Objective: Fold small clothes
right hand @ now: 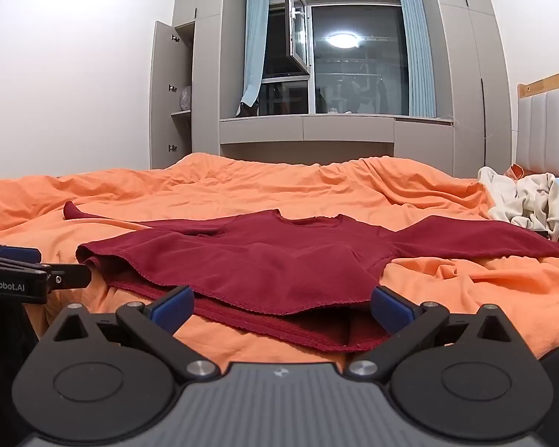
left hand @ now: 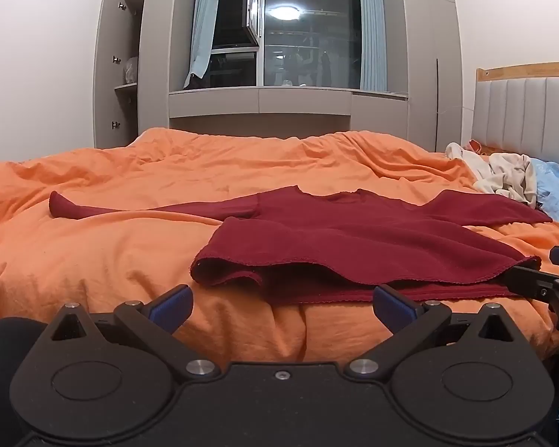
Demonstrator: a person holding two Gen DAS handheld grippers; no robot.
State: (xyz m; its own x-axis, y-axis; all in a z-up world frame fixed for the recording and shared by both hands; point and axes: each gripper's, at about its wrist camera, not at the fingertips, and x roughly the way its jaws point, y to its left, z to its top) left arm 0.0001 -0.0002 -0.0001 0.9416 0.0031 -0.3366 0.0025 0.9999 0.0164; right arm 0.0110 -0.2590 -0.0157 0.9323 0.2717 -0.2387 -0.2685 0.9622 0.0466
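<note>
A dark red long-sleeved top [left hand: 354,238] lies spread on the orange bed cover [left hand: 93,253], neck away from me, sleeves out to both sides. Its near hem is rumpled and lifted. It also shows in the right wrist view [right hand: 272,257]. My left gripper [left hand: 281,307] is open and empty, low over the cover just before the hem's left part. My right gripper [right hand: 281,307] is open and empty, its blue pads [right hand: 389,309] either side of the hem's right corner. Each gripper shows at the edge of the other's view, the right one [left hand: 540,279] and the left one [right hand: 29,272].
A pile of cream and light blue clothes [left hand: 518,182] lies at the far right of the bed by the padded headboard [left hand: 529,115]. Grey wardrobes with an open door [left hand: 111,67] and a window seat [left hand: 287,100] stand behind the bed.
</note>
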